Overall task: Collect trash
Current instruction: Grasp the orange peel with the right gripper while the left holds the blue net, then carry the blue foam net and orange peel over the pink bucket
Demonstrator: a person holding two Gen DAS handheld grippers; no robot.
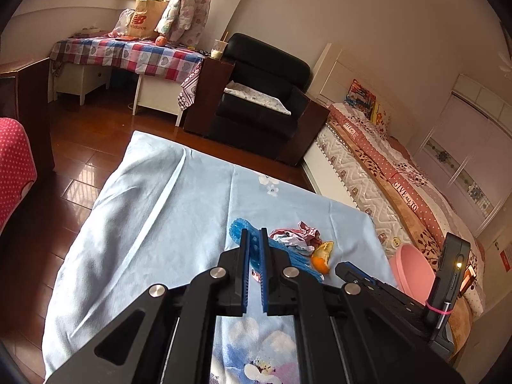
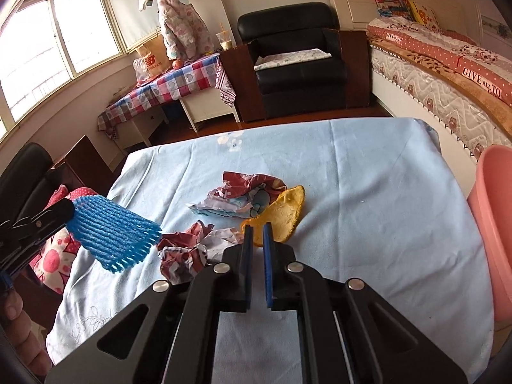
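Clamping one end of the ribbed blue foam net (image 2: 112, 236), your left gripper (image 1: 254, 235) holds it lifted above the pale blue cloth-covered table (image 2: 368, 192). Your right gripper (image 2: 258, 232) has jaws nearly closed, a narrow gap showing, at the curled orange peel (image 2: 286, 214); actual grip cannot be told. Two crumpled printed wrappers (image 2: 236, 195) lie just beside the peel. A smooth pink bin (image 2: 496, 224) stands at the table's right edge.

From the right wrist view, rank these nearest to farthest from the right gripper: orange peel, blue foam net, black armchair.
From the right gripper:
1. Orange peel, at the fingertips, slightly right.
2. Blue foam net, off to the left, held in the left gripper.
3. Black armchair, across the room, beyond the table.
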